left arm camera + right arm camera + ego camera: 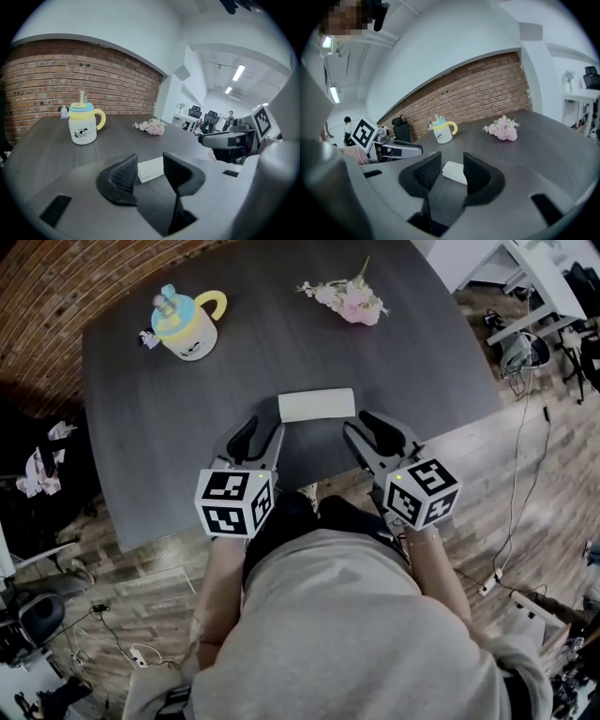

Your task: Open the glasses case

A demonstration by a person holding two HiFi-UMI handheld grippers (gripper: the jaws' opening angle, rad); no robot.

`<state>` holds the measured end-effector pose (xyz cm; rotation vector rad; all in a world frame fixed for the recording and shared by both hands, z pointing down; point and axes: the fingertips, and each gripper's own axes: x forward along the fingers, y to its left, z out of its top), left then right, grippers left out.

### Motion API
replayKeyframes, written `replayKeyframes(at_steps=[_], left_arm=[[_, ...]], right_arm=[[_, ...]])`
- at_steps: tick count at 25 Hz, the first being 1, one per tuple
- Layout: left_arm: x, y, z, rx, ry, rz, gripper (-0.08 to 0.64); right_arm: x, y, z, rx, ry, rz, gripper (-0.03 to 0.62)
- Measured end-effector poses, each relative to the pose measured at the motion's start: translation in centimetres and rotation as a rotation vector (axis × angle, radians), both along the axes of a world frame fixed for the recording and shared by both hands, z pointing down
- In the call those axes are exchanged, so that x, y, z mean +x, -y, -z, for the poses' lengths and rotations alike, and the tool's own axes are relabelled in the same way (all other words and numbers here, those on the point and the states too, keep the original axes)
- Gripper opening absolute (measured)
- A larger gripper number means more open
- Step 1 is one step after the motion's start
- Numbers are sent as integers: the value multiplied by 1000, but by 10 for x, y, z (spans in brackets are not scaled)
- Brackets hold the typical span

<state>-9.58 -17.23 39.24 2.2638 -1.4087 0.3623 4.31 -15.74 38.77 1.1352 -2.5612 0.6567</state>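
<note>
A white, flat, closed glasses case (317, 404) lies near the front edge of the dark table (281, 343). My left gripper (259, 434) is just left of the case and my right gripper (364, 430) just right of it; both stop short of its near corners. Both are open with nothing between the jaws. In the left gripper view the case (151, 169) shows ahead, in the gap between the jaws of my left gripper (151, 172). In the right gripper view the case (454, 171) lies ahead of my right gripper (452, 173), apart from the pads.
A white mug with a yellow handle and blue lid (187, 324) stands at the table's back left, a small figure (148, 337) beside it. Pink flowers (349, 299) lie at the back right. A brick wall is behind the table; desks and chairs stand off to the right.
</note>
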Motion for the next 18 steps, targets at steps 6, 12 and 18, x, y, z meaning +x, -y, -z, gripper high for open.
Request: replayKeyframes(at_steps=[6,12,18], left_arm=[[-8,23,-15,-13,31,-45,167],[-7,41,-24,-29,45,-106,167],[-6,46,-49,-88,81,-139,172]], right_arm=[[-3,26,-4,-1,21,-51,138],[1,43,-11,-11,4,-98,137],[6,45,-31,-62,-32,-112,137]])
